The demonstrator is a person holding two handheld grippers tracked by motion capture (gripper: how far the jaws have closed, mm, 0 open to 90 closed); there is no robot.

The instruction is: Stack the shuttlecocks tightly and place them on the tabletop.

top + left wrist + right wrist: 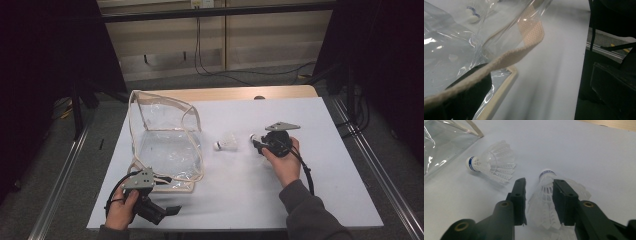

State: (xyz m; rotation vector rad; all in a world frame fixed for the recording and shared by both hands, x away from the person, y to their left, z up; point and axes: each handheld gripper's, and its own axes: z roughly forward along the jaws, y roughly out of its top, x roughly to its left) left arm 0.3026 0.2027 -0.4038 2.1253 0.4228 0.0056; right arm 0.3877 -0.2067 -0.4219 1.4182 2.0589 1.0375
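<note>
The shuttlecock (546, 202) lies on the white table (325, 165) between the jaws of your right gripper (539, 202); they look closed on its feather skirt. A 2nd shuttlecock (227, 142) waits near the clear bag (167, 145). Your left gripper (165, 212) holds the bag's strap (506, 58), probably to keep the mouth open, low at the table's near edge.

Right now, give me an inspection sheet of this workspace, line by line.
Surface: white table top, wooden edge at the far side.
Job's things: clear bag with beige trim standing open; one shuttlecock lying free; second shuttlecock between the right gripper's jaws.
Clutter: nothing seen.
Grippers: left gripper at the bag's near edge, bag strap across its jaw; right gripper around the second shuttlecock, contact unclear.
Cables: black cable trailing from the right gripper; wires on the floor beyond.
Surroundings: dark curtains, metal rails.
</note>
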